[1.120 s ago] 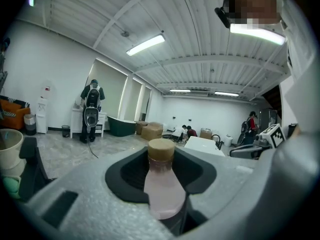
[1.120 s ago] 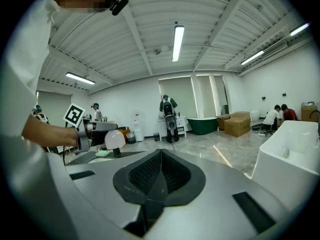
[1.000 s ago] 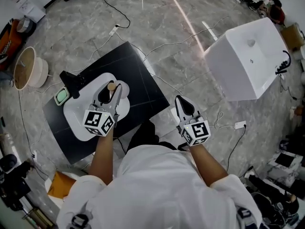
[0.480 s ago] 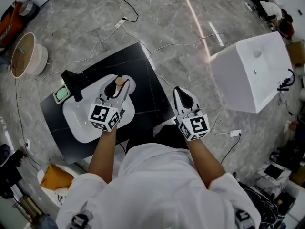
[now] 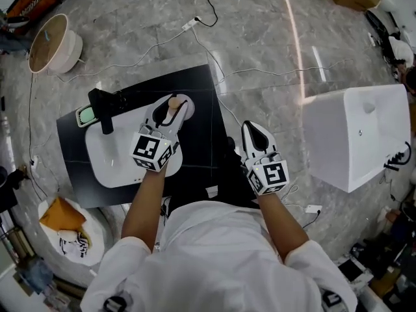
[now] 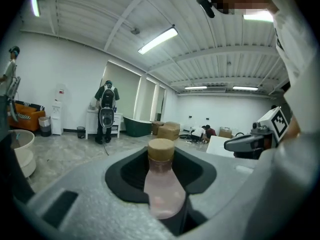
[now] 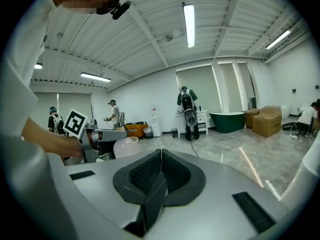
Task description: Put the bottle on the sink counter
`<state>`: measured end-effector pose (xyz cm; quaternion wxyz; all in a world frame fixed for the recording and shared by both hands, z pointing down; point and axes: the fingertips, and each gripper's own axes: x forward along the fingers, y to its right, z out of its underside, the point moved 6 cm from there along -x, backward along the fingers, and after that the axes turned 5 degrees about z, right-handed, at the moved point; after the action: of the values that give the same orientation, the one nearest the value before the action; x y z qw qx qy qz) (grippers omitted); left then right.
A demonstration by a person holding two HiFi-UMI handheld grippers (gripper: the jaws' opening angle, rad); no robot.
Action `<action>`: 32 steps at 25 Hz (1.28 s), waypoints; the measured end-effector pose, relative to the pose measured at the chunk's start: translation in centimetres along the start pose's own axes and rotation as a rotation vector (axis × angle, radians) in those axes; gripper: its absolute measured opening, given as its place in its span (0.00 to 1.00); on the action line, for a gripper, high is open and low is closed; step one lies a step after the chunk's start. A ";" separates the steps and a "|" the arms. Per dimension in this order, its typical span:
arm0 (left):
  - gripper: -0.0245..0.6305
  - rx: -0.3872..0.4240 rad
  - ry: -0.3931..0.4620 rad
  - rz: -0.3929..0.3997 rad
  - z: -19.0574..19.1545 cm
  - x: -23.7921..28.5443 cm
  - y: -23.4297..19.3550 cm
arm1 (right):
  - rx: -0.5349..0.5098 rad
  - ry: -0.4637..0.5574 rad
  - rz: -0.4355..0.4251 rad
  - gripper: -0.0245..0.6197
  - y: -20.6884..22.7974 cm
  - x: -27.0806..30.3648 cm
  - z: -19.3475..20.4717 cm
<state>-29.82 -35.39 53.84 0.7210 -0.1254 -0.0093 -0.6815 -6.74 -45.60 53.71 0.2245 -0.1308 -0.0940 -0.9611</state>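
Note:
A pale pink bottle (image 6: 161,186) with a tan cap (image 5: 174,101) stands upright between the jaws of my left gripper (image 5: 169,109), which is shut on its body. In the head view it is over the far right end of the white basin (image 5: 107,164), which is set in the black sink counter (image 5: 198,103). I cannot tell whether its base touches anything. My right gripper (image 5: 251,130) is to the right, off the counter's edge, shut with its pads (image 7: 159,171) together and nothing in them.
A black faucet (image 5: 103,109) and a green dish (image 5: 85,116) stand at the basin's far left. A big white sink unit (image 5: 361,138) lies on the floor to the right and a round beige basin (image 5: 52,41) at the far left. Cables cross the floor.
The head view has shifted, so the counter sits further right and higher. The left gripper still holds the bottle over the basin's far right end. The right gripper stays shut beside it.

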 end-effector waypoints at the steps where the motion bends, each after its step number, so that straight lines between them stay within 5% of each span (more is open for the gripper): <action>1: 0.26 0.003 -0.003 -0.019 0.1 0.5 -0.2 | -0.007 -0.008 -0.026 0.06 0.5 0.8 0.0; 12: 0.26 0.028 -0.004 -0.168 2.7 5.4 -2.7 | -0.035 -0.033 -0.165 0.06 4.5 8.1 0.2; 32: 0.26 0.051 -0.040 -0.211 7.3 12.9 -5.8 | -0.020 -0.123 -0.201 0.06 9.3 11.1 4.2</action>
<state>-33.44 -46.84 64.29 0.6477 -0.1188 -0.0540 -0.7506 -11.23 -57.31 62.06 0.1194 -0.1816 -0.1109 -0.9698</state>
